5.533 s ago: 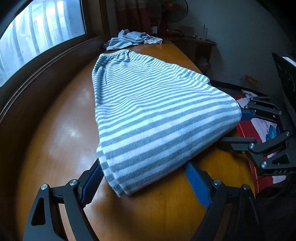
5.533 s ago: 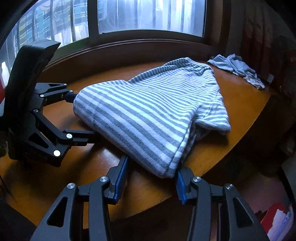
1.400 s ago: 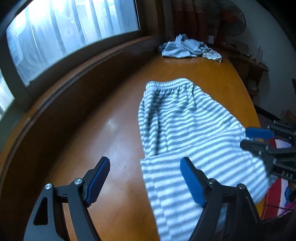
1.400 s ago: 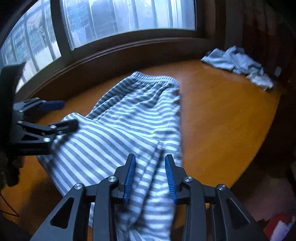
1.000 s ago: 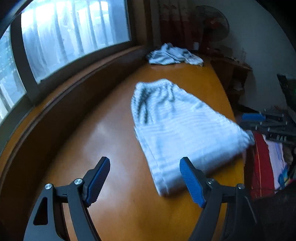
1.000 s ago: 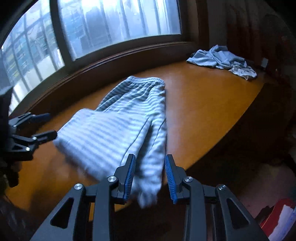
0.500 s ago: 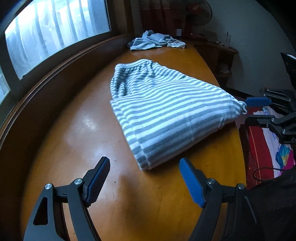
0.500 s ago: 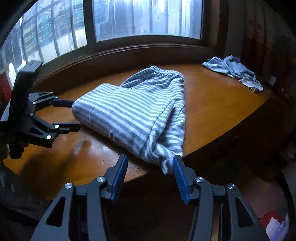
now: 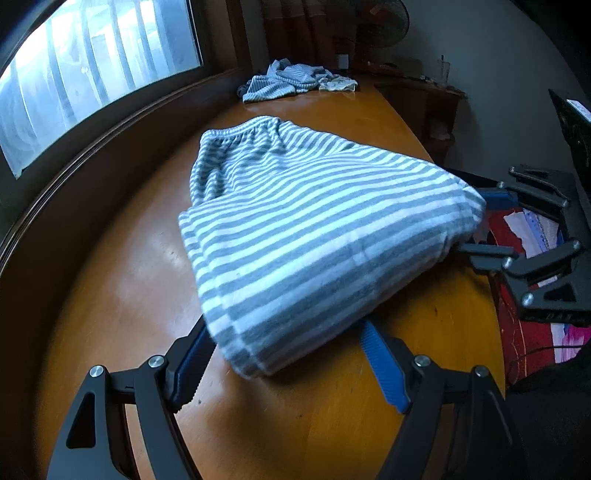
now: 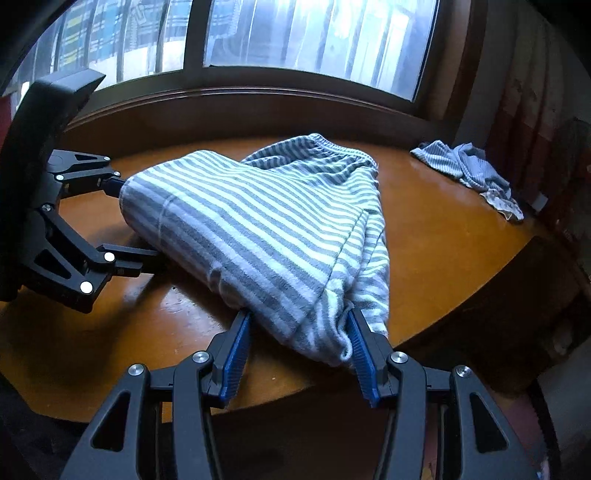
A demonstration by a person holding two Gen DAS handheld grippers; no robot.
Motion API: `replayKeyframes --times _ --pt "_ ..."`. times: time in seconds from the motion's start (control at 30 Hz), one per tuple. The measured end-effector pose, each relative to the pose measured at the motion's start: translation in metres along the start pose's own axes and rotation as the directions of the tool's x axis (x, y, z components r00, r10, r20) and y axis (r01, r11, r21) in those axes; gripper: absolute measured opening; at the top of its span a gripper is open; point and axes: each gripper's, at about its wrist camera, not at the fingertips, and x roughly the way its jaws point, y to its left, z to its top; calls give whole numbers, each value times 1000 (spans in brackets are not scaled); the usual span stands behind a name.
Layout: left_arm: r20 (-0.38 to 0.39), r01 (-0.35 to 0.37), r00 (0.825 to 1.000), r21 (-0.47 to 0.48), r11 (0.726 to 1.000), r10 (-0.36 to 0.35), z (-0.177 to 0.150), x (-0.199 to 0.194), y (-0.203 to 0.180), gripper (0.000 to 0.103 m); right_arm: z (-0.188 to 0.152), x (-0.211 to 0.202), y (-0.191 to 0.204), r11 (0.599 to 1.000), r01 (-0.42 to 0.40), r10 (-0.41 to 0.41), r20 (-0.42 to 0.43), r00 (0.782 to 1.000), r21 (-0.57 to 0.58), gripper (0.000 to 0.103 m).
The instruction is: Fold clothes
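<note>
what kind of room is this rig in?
Most likely a room in a home, not a lab. A polished wooden table stands against a barred window, with a standing fan in the corner. The striped garment lies on the table, with a heap of more clothes at its far end.

Grey-white striped garment (image 9: 314,236); orange-brown table (image 9: 110,302); blue pads on black fingers (image 10: 236,354)

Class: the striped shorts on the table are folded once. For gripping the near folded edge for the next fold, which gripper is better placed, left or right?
Probably neither: both straddle it. The left gripper spans one near corner of the striped shorts, the right gripper the other, both open. That corner overhangs the table, so right seems slightly easier.
</note>
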Motion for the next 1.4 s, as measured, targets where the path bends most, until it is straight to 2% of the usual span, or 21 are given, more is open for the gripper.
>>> replayKeyframes --times 0.03,0.07,0.13,0.2,0.37,0.53,0.93,1.17,1.4 --pt "1 7 1000 -2 1000 -7 2 2 -1 74 0 1 0 1000 1 -1 3 1000 -2 51" --pt "3 15 1000 -4 1000 -15 4 3 -2 65 -1 2 -1 1000 0 0 6 1000 -2 49" --pt "7 16 1000 0 1000 -16 9 3 -6 60 0 2 -3 1000 -9 9 11 1000 6 36" --pt "13 16 1000 10 1000 -16 12 -1 -8 54 2 0 -6 1000 -25 25 13 1000 16 30" --pt "35 61 998 17 998 -61 19 -23 1 52 7 -15 -18 994 -96 95 26 995 54 26" --pt "51 47 998 13 999 -48 23 -55 -3 52 16 -44 -23 986 -155 152 60 987 65 25" --pt "92 95 992 -52 994 -90 22 -126 -5 52 27 -94 -20 967 -236 224 118 967 98 25" --pt "35 89 996 -145 985 -85 42 -95 23 52 52 -68 -28 960 -273 267 95 959 60 25" --pt "20 43 999 -235 971 -39 64 -57 54 54 91 -23 -54 933 -356 349 91 932 62 25"
